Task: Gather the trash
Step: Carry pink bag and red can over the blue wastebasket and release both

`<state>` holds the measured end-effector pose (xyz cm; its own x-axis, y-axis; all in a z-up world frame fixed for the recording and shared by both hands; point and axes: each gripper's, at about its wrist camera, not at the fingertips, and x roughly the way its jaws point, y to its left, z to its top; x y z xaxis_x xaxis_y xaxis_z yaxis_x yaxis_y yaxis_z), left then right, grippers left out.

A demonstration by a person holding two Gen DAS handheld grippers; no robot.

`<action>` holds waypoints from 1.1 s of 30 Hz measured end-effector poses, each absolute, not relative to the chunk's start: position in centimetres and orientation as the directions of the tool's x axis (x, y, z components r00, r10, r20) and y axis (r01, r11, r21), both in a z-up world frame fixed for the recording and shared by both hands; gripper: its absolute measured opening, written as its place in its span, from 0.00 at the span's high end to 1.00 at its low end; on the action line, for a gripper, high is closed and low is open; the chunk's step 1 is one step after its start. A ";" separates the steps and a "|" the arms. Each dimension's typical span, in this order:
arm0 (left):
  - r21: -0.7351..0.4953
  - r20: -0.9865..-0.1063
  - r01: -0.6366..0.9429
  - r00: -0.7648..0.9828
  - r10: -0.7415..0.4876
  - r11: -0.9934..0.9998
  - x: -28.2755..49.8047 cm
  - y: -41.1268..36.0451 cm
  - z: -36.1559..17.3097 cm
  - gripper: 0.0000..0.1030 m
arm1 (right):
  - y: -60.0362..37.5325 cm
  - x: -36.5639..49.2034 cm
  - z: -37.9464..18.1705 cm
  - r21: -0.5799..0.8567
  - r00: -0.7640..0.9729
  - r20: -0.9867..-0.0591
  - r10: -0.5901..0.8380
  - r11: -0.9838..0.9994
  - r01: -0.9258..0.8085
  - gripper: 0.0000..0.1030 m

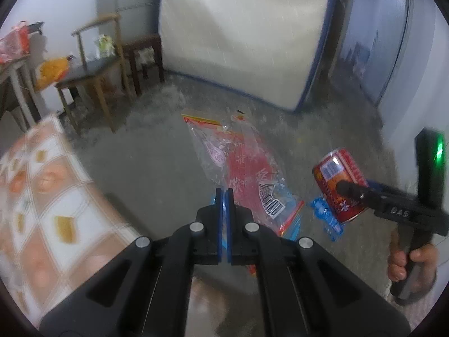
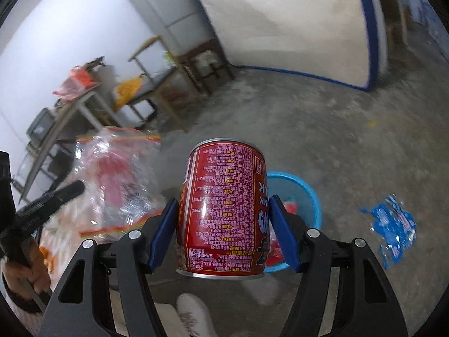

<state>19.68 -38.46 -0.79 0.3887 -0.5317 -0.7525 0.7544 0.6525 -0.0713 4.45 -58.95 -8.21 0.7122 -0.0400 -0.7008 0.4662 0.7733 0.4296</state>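
Can (image 2: 221,210), red with small print, sits clamped upright between the blue pads of the right gripper (image 2: 223,231), carried in the air above the blue basin (image 2: 307,193) on the grey floor (image 2: 322,129); a white shoe (image 2: 193,316) shows below it. Left gripper (image 1: 224,196) has its pads pressed together on the edge of a clear plastic bag (image 1: 238,168) with red print and a barcode, which hangs from them beside a checked cloth (image 1: 50,196). Farther off: a torn blue wrapper (image 2: 393,224) on the floor, a wooden chair (image 1: 92,67), a white mattress (image 1: 238,28) against the wall.
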 end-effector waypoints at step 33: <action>-0.274 -0.872 0.656 0.138 -0.469 0.703 21.4 -49.2 -21.5 0.36 | -66.7 8.0 -24.2 0.385 0.576 -0.816 -0.051 0.695 0.607 0.37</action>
